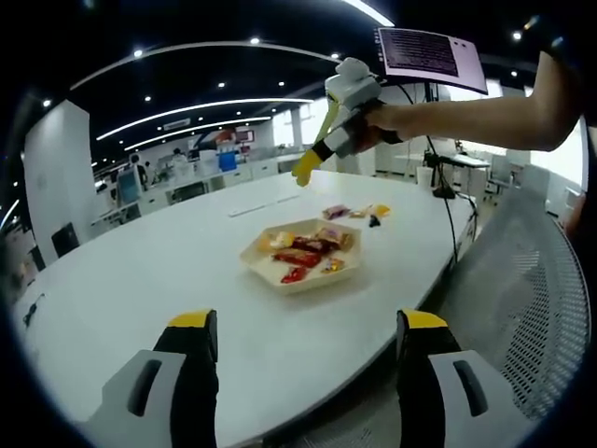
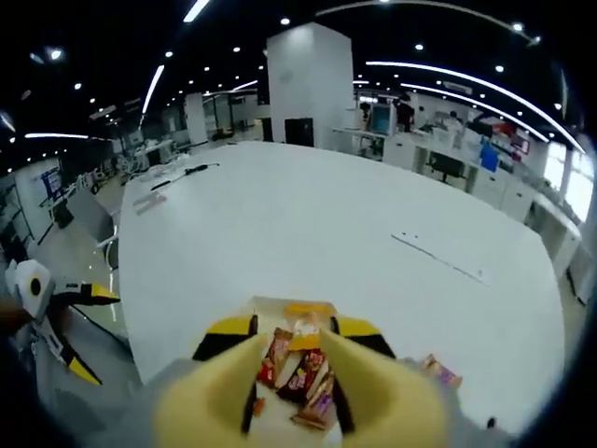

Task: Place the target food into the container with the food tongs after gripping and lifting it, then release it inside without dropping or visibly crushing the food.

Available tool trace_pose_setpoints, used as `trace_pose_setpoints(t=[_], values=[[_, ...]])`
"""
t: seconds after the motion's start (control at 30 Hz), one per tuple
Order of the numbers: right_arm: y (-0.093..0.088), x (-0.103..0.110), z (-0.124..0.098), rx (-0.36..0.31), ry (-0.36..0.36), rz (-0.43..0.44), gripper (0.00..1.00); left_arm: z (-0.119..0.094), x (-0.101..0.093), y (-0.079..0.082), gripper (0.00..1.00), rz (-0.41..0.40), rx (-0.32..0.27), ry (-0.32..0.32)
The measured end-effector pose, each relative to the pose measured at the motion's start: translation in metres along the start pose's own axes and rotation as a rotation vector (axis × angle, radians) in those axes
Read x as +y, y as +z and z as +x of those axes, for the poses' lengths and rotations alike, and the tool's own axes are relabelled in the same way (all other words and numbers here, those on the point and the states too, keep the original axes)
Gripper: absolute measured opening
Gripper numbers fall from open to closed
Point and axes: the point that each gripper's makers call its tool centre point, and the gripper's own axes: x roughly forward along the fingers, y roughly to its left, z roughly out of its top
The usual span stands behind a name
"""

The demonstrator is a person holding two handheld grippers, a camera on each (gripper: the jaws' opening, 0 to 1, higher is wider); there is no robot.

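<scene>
Lying heaped in a shallow cream hexagonal tray [image 1: 300, 276] near the middle of the long white oval table [image 1: 140, 289], the wrapped snacks [image 1: 308, 250] were the nearest thing to target food on show: red, brown, orange and purple packets, their labels too small to read. In the right gripper view the same packets [image 2: 300, 373] appeared at six o'clock, between two pale yellow tong blades [image 2: 233, 392] that blurred into the foreground and hid the tray's near rim and sides. The blades stood apart, with a gap over the packets and nothing caught between them; whether their tips touched any wrapper could not be made out.

A few loose packets [image 1: 354, 213] lay on the table beyond the tray toward one o'clock in the left gripper view, and one [image 2: 438, 371] showed at four o'clock in the right gripper view.

The right gripper [image 1: 322, 149], white-bodied with the yellow tongs at its tip, hung above the table at twelve o'clock in the left gripper view, held by a hand [image 1: 378, 121] on a bare forearm cut off by the rim. Its own jaws, pressing the tong arms, could not be judged.

The left gripper [image 1: 308, 327] had its black, yellow-tipped jaws spread wide and empty at six o'clock, short of the table's near edge. A grey mesh chair back [image 1: 522, 299] sat at four o'clock.
</scene>
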Motion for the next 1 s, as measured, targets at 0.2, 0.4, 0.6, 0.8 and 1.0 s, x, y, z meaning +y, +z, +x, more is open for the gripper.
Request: trace_pose_setpoints(t=[0.2,0.4,0.6,0.8,1.0], values=[[-0.006,-0.007,-0.007,0.002,-0.011,0.013,0.3,0.0,0.002,0.005,0.87,-0.001,-0.03,0.01],[-0.017,-0.027,-0.025,0.003,-0.043,0.046,0.31,0.001,0.001,0.004,0.9,-0.005,-0.025,0.006],[-0.042,-0.056,-0.049,0.013,-0.094,0.102,0.31,0.001,0.001,0.002,0.9,-0.006,-0.014,0.0],[-0.078,-0.078,-0.065,0.07,-0.143,0.122,0.31,0.001,0.0,0.001,0.9,-0.007,-0.004,-0.005],[-0.109,-0.099,-0.078,0.096,-0.189,0.163,0.31,0.001,-0.001,-0.001,0.91,-0.009,0.006,-0.01]])
